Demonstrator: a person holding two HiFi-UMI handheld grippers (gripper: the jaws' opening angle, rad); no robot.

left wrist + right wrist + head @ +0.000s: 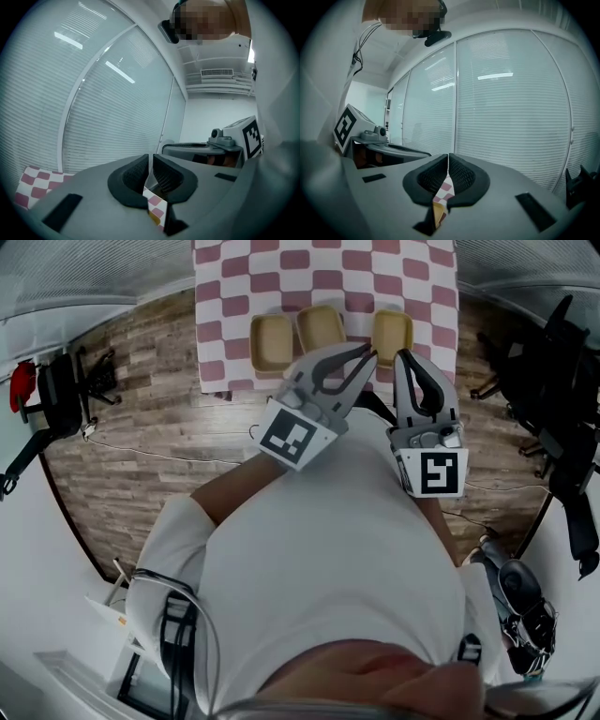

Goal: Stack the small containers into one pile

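Three small tan containers sit in a row on the pink-and-white checked tablecloth (309,268): left one (272,341), middle one (321,326), right one (392,334). They stand apart, each empty. My left gripper (367,356) is shut with nothing in it, held near the table's near edge, tips pointing toward the right container. My right gripper (403,356) is beside it, also shut and empty. In the left gripper view the left gripper (150,161) points up at window blinds. The right gripper (448,159) does the same in its own view. A sliver of checked cloth (445,187) shows below its jaws.
The table stands on a wooden floor (141,456). Black office chairs stand at the left (66,390) and the right (562,399). A thin cable (159,454) lies across the floor. White blinds (93,117) fill the gripper views.
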